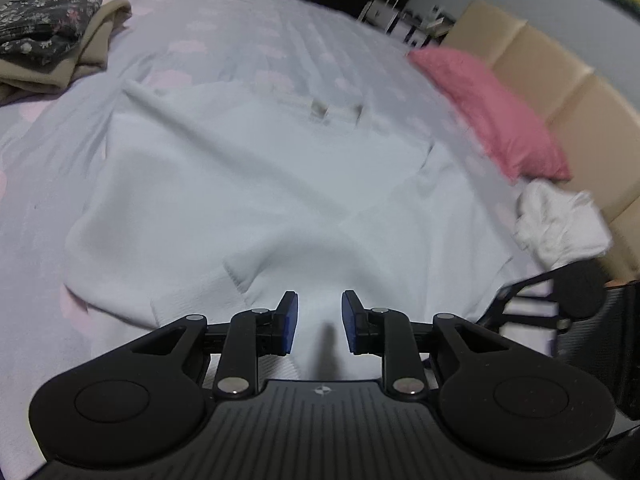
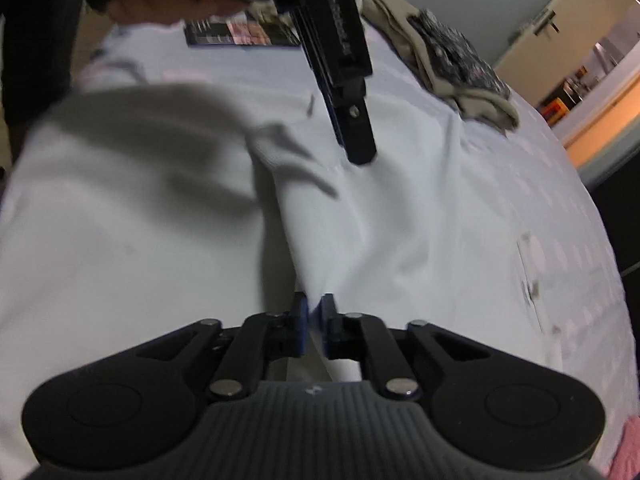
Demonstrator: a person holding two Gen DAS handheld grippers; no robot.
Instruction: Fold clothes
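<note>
Garment (image 1: pixel 256 208) white, soft knit, spread wide on bed (image 1: pixel 240 20), creased diagonally, one ridge bunched. Right gripper (image 2: pixel 315 320) pinching raised fold, cloth tenting from blue pads. Left gripper (image 1: pixel 319 322) gaping apart over garment, nothing between pads; in right view its tip near cloth, contact unclear. Pink pillow (image 1: pixel 492 116) beside garment. Folded pile (image 1: pixel 48 40) at far corner of bed. Both views motion-blurred.

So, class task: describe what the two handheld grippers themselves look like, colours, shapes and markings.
Both the left gripper and the right gripper are matte black, with round side lobes, silver pivot bolts, a ribbed centre plate bearing a small emblem, and blue pads on the fingers. Seen from the right wrist view, the left gripper's side carries blurred white lettering.
</note>
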